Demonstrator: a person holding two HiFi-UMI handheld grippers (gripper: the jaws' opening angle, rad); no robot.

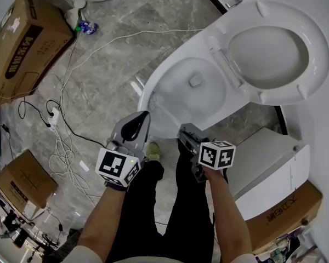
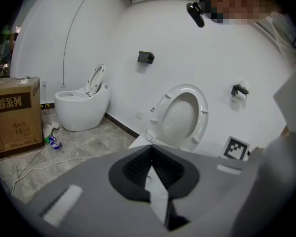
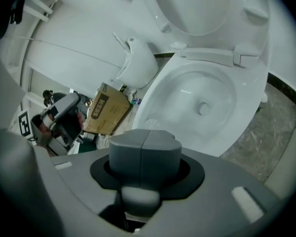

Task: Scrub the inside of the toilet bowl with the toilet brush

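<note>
The white toilet bowl (image 1: 192, 92) stands with its seat and lid (image 1: 268, 51) raised; the bowl (image 3: 202, 98) shows wet and bare in the right gripper view. No toilet brush shows in any view. My left gripper (image 1: 136, 126) hangs just outside the bowl's near rim, jaws shut and holding nothing (image 2: 151, 149). My right gripper (image 1: 187, 136) hovers beside it at the same rim, its two grey jaws pressed together with nothing between them (image 3: 144, 141). The raised seat (image 2: 182, 115) faces the left gripper view.
Cardboard boxes (image 1: 22, 43) (image 1: 24, 179) (image 1: 285, 212) stand on the marble floor. White and black cables (image 1: 60, 141) trail at the left. A white cabinet (image 1: 268, 169) sits right of the bowl. A second toilet (image 2: 81, 105) stands farther off, a blue bottle (image 1: 88, 27) near it.
</note>
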